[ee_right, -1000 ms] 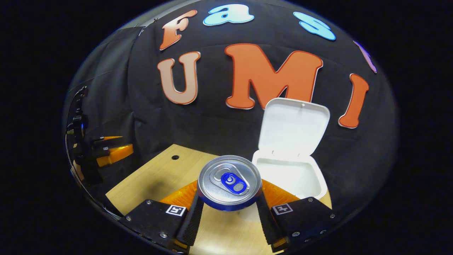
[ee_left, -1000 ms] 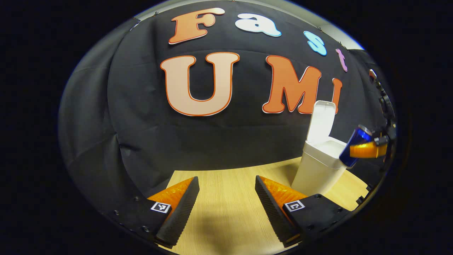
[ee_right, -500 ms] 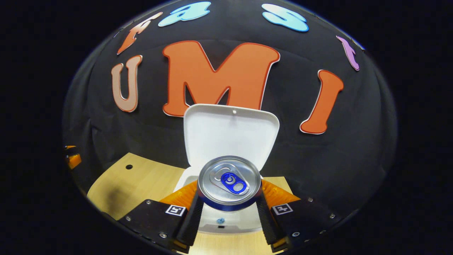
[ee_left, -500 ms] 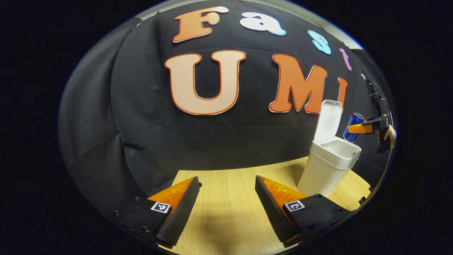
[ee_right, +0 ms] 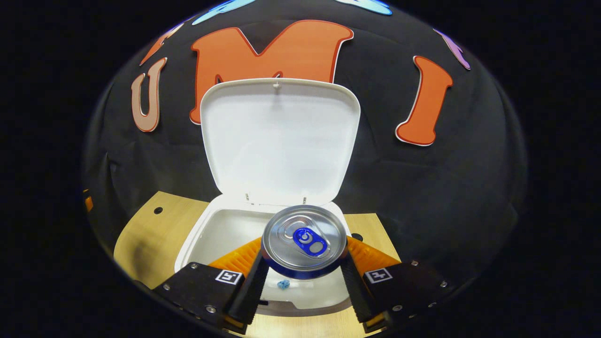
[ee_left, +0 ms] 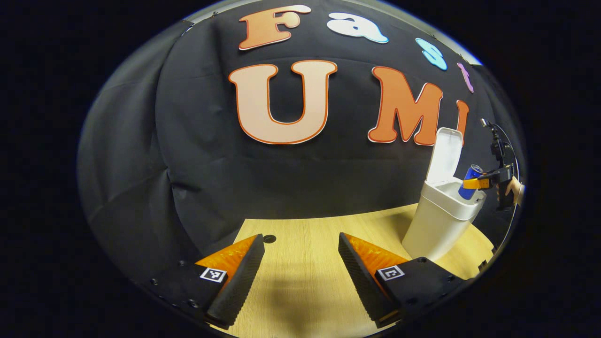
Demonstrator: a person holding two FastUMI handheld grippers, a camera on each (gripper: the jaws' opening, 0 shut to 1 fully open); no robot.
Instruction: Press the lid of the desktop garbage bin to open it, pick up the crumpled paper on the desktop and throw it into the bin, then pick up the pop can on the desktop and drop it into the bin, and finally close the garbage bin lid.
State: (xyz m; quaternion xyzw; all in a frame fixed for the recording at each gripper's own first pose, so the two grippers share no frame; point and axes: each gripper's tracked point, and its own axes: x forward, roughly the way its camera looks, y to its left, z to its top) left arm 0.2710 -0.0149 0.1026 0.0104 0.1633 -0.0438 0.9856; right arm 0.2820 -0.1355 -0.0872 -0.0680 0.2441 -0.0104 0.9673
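Observation:
My right gripper [ee_right: 304, 277] is shut on a blue pop can [ee_right: 304, 243], whose silver top faces the camera. The can hangs over the mouth of the white garbage bin [ee_right: 206, 230], and the lid [ee_right: 280, 141] stands upright behind it. In the left gripper view the bin [ee_left: 439, 225] stands at the far right of the table with its lid [ee_left: 446, 155] raised. There the can [ee_left: 469, 182] dips tilted into the opening, held by the right gripper [ee_left: 479, 183] and a hand [ee_left: 514, 190]. My left gripper [ee_left: 300, 267] is open over bare tabletop.
The wooden table [ee_left: 305, 263] ends at the black cloth wall behind. A small round hole [ee_left: 269, 238] sits in the tabletop near the back edge, left of the bin. Two such holes [ee_right: 158, 210] flank the bin in the right gripper view.
The right gripper carried the can from beside the bin to over its open mouth and lowered it toward the opening. The left gripper stayed open, its view shifting slightly.

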